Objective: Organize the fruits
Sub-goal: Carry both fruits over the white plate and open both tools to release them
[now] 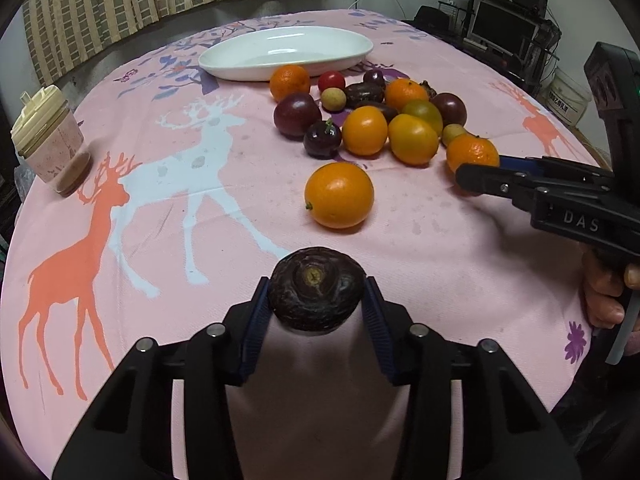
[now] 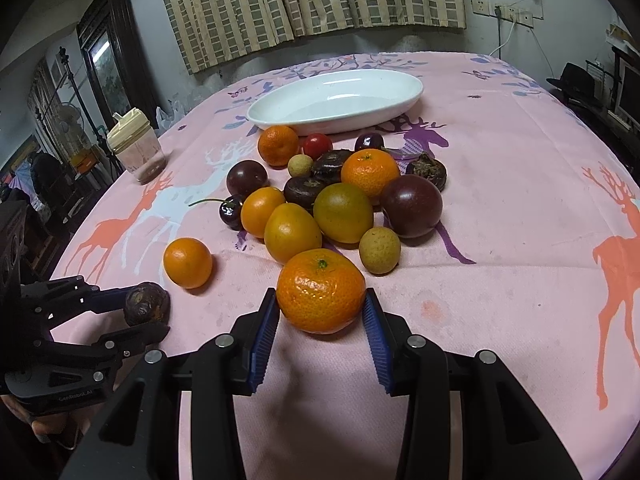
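My left gripper (image 1: pixel 316 300) is shut on a dark brown water chestnut (image 1: pixel 316 290) just above the pink cloth; it also shows in the right wrist view (image 2: pixel 146 304). My right gripper (image 2: pixel 321 310) has its jaws against both sides of a tangerine (image 2: pixel 320 290), which also shows in the left wrist view (image 1: pixel 472 154). A pile of oranges, dark plums, cherries and longans (image 2: pixel 340 192) lies in the middle. One orange (image 1: pixel 339 195) sits apart, nearer me. An empty white oval dish (image 2: pixel 340 100) stands behind the pile.
A lidded plastic cup (image 1: pixel 50 140) stands at the table's left edge. The table is covered by a pink deer-print cloth (image 1: pixel 160 220). Curtains hang behind, and a desk with a monitor (image 1: pixel 504 28) stands at the right.
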Action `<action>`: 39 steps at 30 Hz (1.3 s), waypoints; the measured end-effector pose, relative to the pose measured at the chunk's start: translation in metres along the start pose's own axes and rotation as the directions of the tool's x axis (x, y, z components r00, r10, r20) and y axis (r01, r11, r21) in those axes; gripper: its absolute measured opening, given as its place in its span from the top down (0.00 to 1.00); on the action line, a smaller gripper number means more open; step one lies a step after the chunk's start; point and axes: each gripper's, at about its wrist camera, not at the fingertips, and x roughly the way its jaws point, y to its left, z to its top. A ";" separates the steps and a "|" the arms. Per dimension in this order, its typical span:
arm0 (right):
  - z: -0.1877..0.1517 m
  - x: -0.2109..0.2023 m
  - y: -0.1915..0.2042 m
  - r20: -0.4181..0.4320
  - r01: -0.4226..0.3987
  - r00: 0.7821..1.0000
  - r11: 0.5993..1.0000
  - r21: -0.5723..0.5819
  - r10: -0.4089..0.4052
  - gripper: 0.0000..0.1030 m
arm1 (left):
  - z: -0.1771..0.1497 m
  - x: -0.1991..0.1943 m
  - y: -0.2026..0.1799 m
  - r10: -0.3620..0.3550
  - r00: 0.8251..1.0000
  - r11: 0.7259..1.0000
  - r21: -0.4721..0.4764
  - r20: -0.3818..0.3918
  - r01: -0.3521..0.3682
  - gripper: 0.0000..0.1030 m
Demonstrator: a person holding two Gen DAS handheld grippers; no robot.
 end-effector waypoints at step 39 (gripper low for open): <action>0.188 0.079 -0.044 0.010 0.096 0.995 0.995 0.041 -0.096 0.39 | 0.233 0.079 0.090 0.058 0.996 0.980 -0.195 0.074 -0.042 0.10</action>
